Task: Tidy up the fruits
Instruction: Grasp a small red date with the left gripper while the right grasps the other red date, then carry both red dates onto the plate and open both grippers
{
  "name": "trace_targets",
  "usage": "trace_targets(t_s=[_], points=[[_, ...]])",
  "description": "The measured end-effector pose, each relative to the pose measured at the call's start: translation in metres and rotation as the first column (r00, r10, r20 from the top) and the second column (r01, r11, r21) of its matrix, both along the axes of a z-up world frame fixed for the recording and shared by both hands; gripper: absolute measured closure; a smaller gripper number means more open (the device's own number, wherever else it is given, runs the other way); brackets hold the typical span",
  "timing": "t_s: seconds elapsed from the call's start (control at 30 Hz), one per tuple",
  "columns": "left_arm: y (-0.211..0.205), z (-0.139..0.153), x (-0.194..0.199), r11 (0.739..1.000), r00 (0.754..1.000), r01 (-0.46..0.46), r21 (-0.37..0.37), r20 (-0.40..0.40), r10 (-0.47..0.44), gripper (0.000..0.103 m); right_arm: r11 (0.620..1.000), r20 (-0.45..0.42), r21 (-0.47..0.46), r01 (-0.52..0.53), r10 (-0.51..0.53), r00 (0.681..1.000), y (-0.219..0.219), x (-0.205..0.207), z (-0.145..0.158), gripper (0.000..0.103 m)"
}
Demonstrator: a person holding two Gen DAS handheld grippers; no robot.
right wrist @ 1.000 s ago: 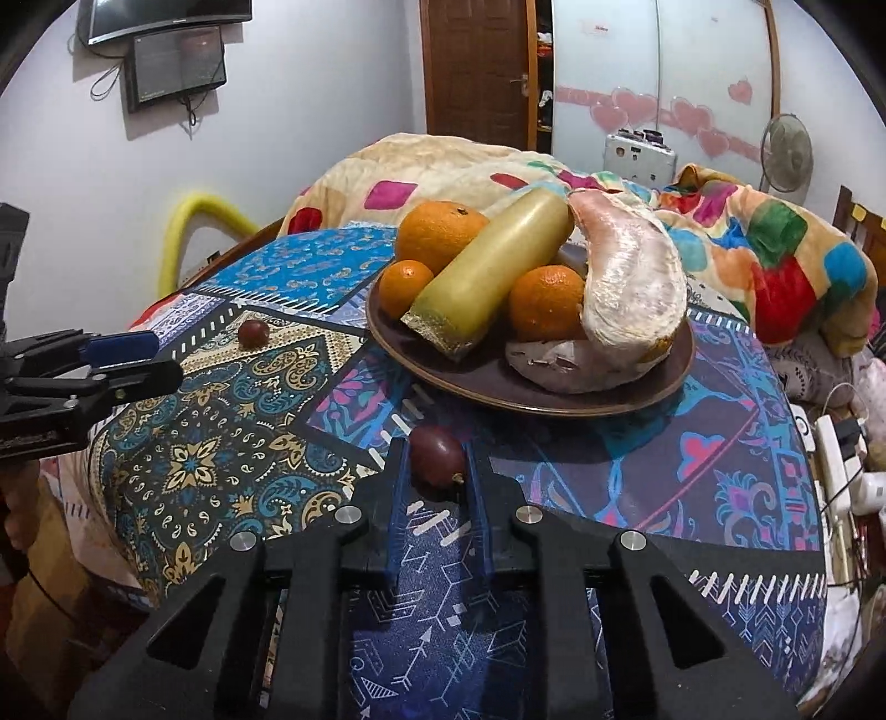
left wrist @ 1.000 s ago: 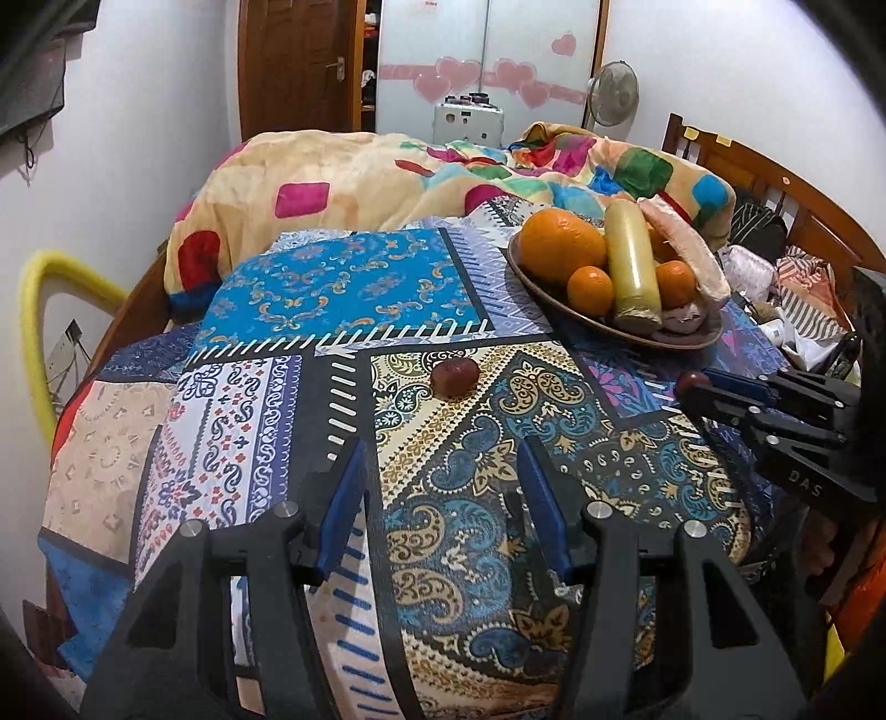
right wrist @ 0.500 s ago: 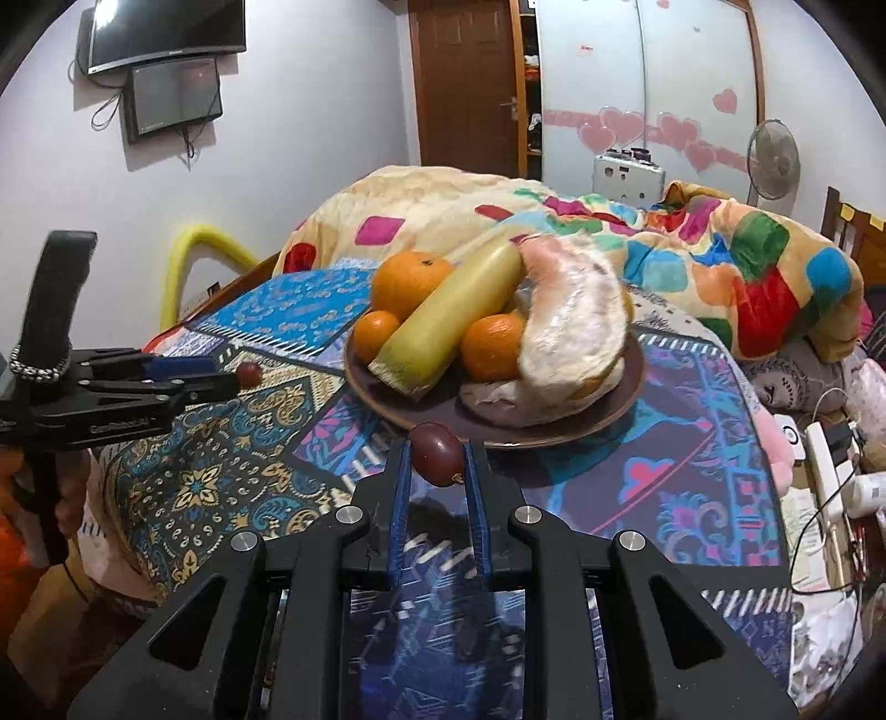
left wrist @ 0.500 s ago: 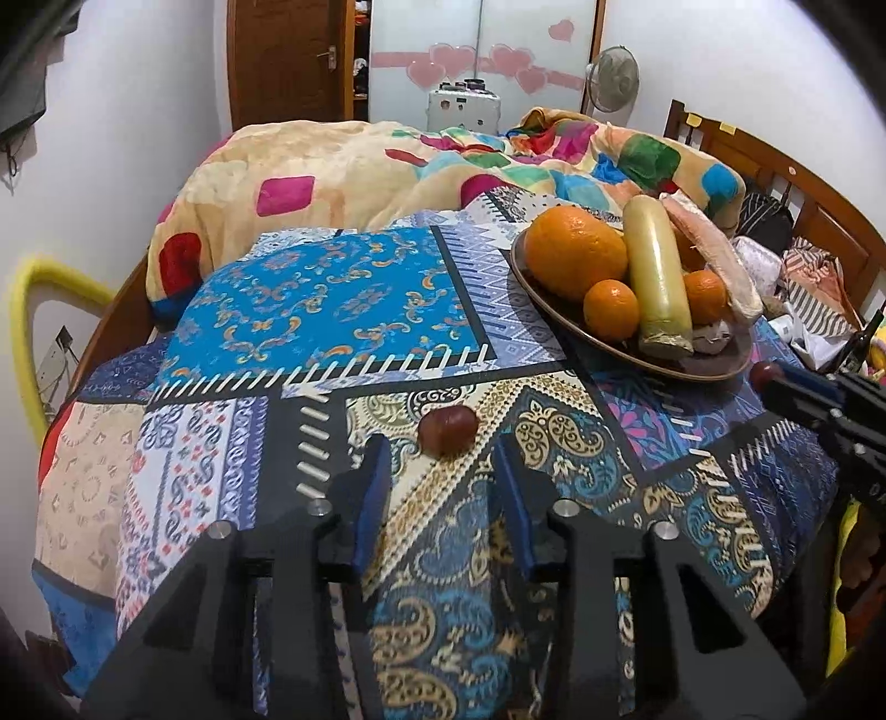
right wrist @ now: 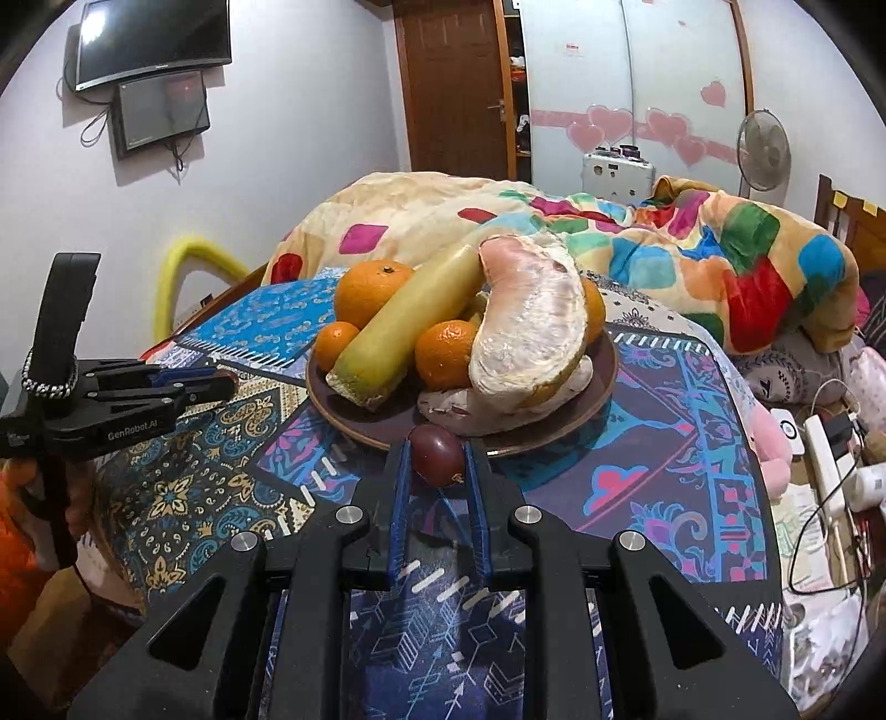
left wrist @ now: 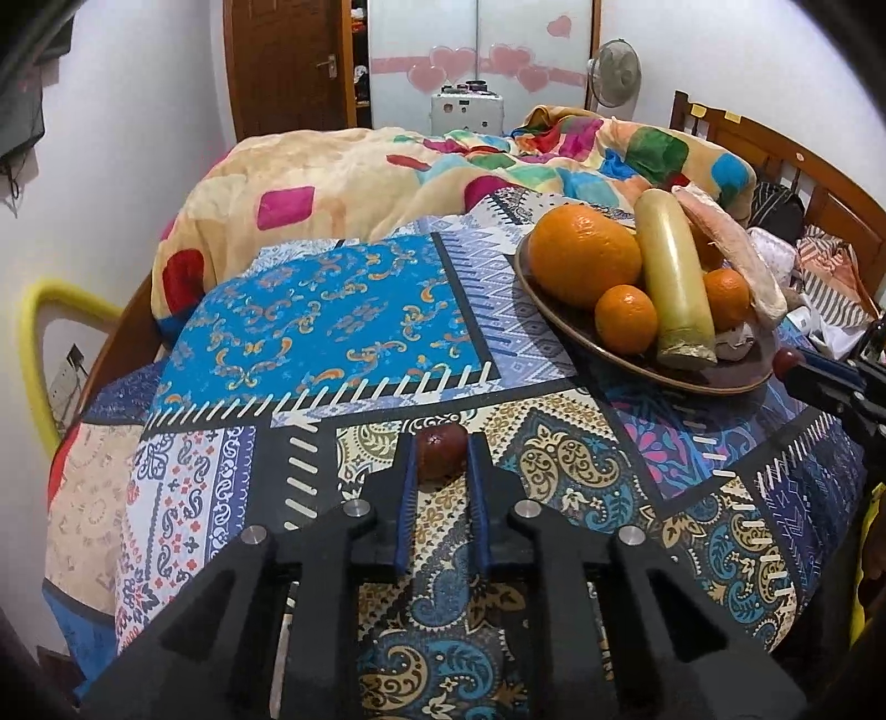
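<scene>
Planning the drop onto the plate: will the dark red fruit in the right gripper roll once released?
Probably. The fruit looks round, smooth and glossy, so it may roll or slip. The plate is crowded, and its raised rim might stop it.

Dark red fruit [left wrist: 440,450] on cloth; second [right wrist: 438,455] near full plate [right wrist: 601,382].

The only wording that can be clearly read is "GenRobot.AI", printed in pale letters along the black side of the left gripper [right wrist: 221,382], which is seen at the left of the right wrist view. A short line of small print is carried on the bottom bezel of the upper wall screen [right wrist: 152,41] at the far left, but it cannot be made out. A few dark marks are shown on the white appliance [right wrist: 617,174] at the far end of the room, too small to be read.
</scene>
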State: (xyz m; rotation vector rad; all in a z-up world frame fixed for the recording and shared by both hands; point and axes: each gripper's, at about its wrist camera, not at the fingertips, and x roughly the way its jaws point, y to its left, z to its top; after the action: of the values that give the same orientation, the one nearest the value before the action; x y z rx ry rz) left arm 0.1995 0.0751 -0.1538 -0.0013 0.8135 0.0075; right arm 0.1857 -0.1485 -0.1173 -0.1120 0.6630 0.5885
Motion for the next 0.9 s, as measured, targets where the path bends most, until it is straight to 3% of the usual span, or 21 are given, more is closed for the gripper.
trace_targets(t_s=[0.9], points=[[-0.054, 0.028, 0.014, 0.987, 0.985, 0.158, -0.036, 0.079, -0.155, 0.086, 0.997, 0.002, -0.046, -0.068, 0.068, 0.998, 0.026, 0.017, -0.004, 0.084]])
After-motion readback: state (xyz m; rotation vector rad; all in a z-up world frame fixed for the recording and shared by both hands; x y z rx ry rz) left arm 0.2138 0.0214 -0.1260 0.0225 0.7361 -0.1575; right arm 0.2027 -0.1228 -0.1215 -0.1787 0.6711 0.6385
